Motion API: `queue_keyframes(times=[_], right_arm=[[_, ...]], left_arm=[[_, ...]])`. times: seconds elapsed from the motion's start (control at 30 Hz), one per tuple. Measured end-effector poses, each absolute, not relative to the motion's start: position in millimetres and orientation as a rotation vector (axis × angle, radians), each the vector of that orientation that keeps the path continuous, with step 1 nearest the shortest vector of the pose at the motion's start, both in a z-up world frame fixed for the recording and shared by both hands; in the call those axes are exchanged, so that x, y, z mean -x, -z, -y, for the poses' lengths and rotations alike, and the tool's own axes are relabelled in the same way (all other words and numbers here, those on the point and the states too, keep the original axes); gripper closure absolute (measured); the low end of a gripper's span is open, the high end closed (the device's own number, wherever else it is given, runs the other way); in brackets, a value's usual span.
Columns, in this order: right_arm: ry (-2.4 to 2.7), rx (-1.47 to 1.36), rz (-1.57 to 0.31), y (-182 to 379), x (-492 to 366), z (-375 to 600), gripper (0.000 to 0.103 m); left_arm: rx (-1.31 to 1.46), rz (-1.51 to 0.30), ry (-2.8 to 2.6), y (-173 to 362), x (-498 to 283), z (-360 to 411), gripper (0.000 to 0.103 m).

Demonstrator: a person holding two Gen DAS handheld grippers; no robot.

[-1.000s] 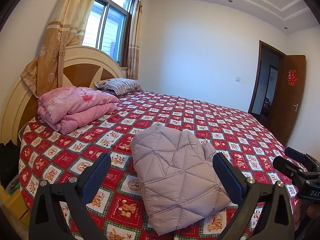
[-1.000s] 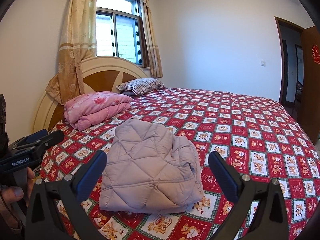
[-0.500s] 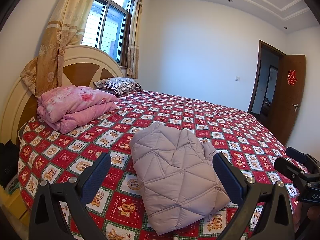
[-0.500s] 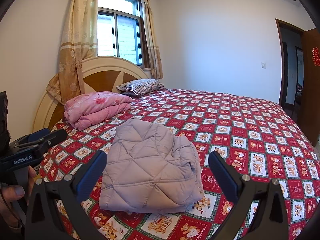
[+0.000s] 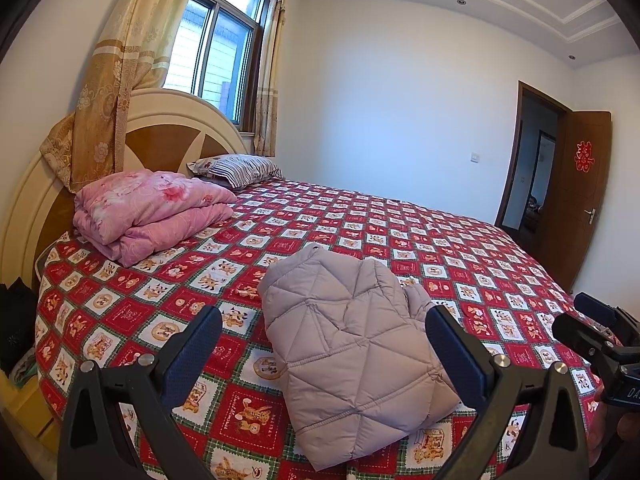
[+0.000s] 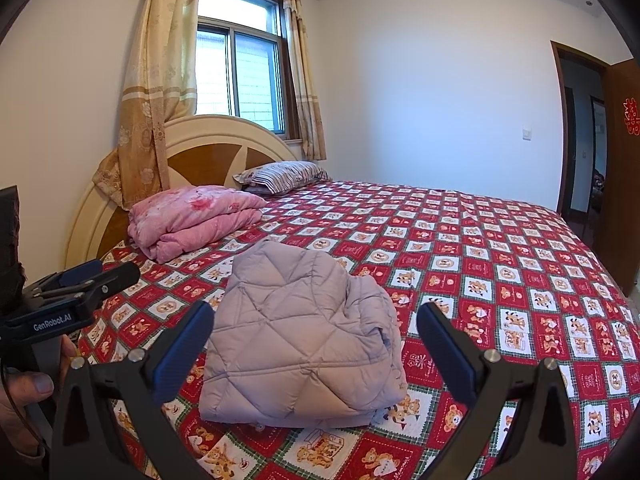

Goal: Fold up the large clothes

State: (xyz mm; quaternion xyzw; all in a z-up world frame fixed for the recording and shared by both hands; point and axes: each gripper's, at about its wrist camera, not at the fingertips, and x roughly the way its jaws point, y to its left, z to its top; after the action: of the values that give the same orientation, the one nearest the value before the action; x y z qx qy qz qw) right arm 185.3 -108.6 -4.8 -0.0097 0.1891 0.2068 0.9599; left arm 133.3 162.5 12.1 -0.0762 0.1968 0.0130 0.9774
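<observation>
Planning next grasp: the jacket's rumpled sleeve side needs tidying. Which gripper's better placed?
Right, probably. The right gripper is open, and the rumpled sleeve of the jacket lies on its side; the left gripper, also open, faces the smooth edge.

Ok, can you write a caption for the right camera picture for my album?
Folded puffy jacket lying on the teddy-bear bedspread, framed by the open right gripper, pink quilt near the headboard.

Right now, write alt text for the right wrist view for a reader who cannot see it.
A folded pale quilted jacket lies on a red checked bedspread, framed by the open right gripper, which holds nothing. Behind it are a folded pink quilt, a striped pillow and a curtained window.
</observation>
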Motion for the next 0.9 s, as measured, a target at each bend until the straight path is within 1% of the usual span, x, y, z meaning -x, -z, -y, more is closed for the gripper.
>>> queue_keyframes(times=[0.53,0.9], right_arm=[[-0.419,0.021,-0.375,3,-184,111,0.0],[-0.418,0.024,-0.355,0,-182,115,0.0]], left_arm=[[0.167,-0.415,-0.039,-7,-138,-164,0.001],[0.109,-0.405,-0.038,-7,-136,-152,0.001]])
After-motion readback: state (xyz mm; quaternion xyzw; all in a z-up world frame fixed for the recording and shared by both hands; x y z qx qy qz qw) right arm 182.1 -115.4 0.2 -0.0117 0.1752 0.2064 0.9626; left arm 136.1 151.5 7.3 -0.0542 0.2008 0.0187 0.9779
